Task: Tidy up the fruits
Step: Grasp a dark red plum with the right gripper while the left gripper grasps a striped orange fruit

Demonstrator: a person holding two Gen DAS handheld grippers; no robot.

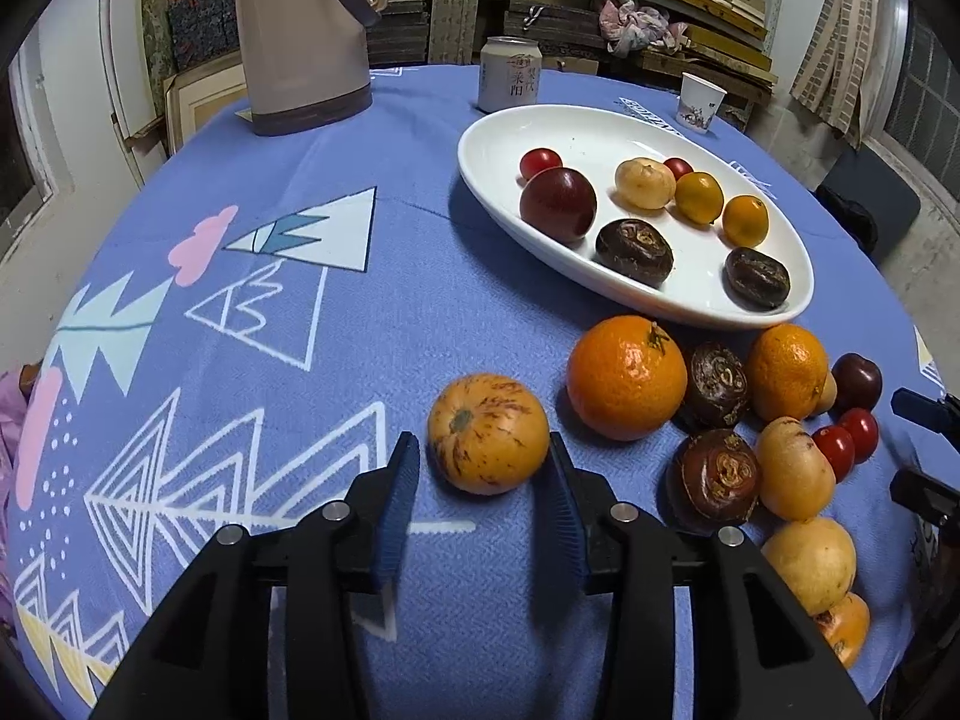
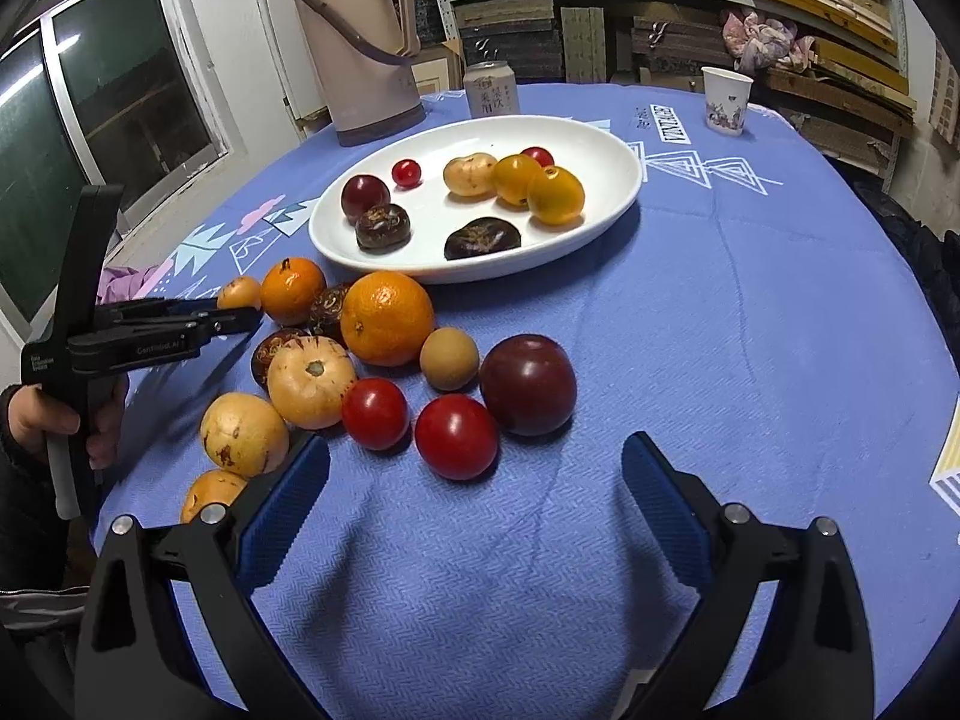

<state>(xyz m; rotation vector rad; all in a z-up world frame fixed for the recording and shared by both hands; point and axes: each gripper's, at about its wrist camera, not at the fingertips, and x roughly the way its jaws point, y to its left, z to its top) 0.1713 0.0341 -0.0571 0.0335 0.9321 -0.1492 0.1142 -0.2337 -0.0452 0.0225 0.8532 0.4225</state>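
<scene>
1. Table (image 1: 288,360): covered in a blue patterned cloth. It serves as the sorting surface, with flask, can and paper cup kept at the far edge, away from the work.
2. White oval plate (image 1: 600,120): evidently the collection point. It holds a plum, cherry tomatoes, yellow fruits and two dark, wrinkled fruits, grouped loosely by kind.
3. Unsorted pile (image 2: 384,318): oranges, plum, tomatoes and pale fruits lie on the cloth just in front of the plate, most of them touching.
4. Left gripper (image 1: 483,483): fingers stand either side of the streaked orange fruit (image 1: 487,433), which rests on the cloth apart from the pile. The right pad appears to touch it; a gap shows at the left pad, so no firm pinch is judged.
5. Right gripper (image 2: 474,492): fingers spread wide, empty, near the two red tomatoes (image 2: 456,435), probably ready to take one.
</scene>
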